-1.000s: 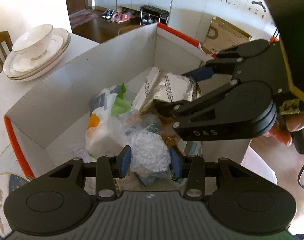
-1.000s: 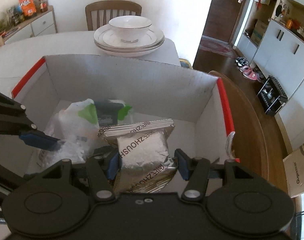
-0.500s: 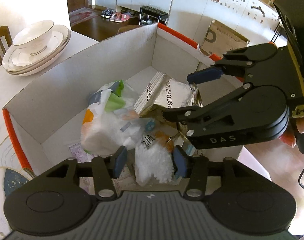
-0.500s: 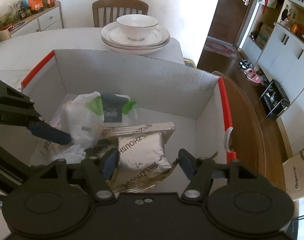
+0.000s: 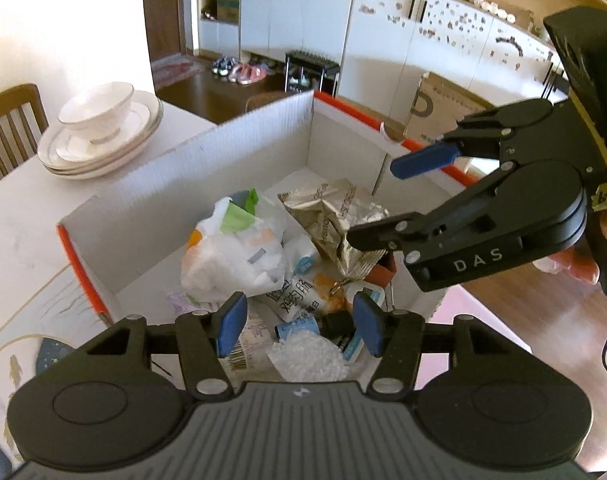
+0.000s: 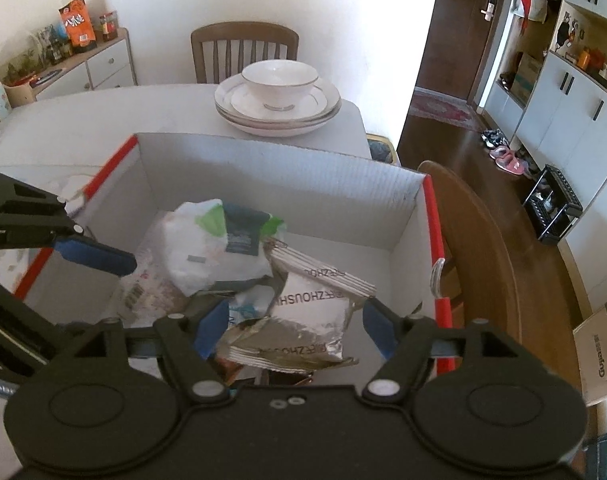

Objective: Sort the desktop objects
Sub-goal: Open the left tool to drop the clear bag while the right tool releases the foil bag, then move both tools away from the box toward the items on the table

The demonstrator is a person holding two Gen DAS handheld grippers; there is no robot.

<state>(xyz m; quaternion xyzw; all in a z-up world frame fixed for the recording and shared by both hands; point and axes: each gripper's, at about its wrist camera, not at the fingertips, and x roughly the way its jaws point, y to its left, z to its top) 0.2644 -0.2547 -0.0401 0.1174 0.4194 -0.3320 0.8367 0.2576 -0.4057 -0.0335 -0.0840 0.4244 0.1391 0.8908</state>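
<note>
Layout relative to the cardboard box (image 6: pixel 263 168), right wrist view. Inside: plastic bag (image 6: pixel 199 248) toward the left wall, foil packet (image 6: pixel 311 308) to its right and nearer the camera. Behind the box, on the table (image 6: pixel 103 120): stacked plates (image 6: pixel 277 114) bearing a bowl (image 6: pixel 279 82); a chair (image 6: pixel 243 52) farther back.

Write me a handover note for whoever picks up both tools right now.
Left tool: open, empty, above the box.
Right tool: open, empty, above the foil pouch.
In the box: foil pouch, white bag, foam piece, small packets.
Outside it, on the table: bowl on stacked plates.
Done: loose items boxed.
Left: from these views, only the dishes remain outside.
</note>
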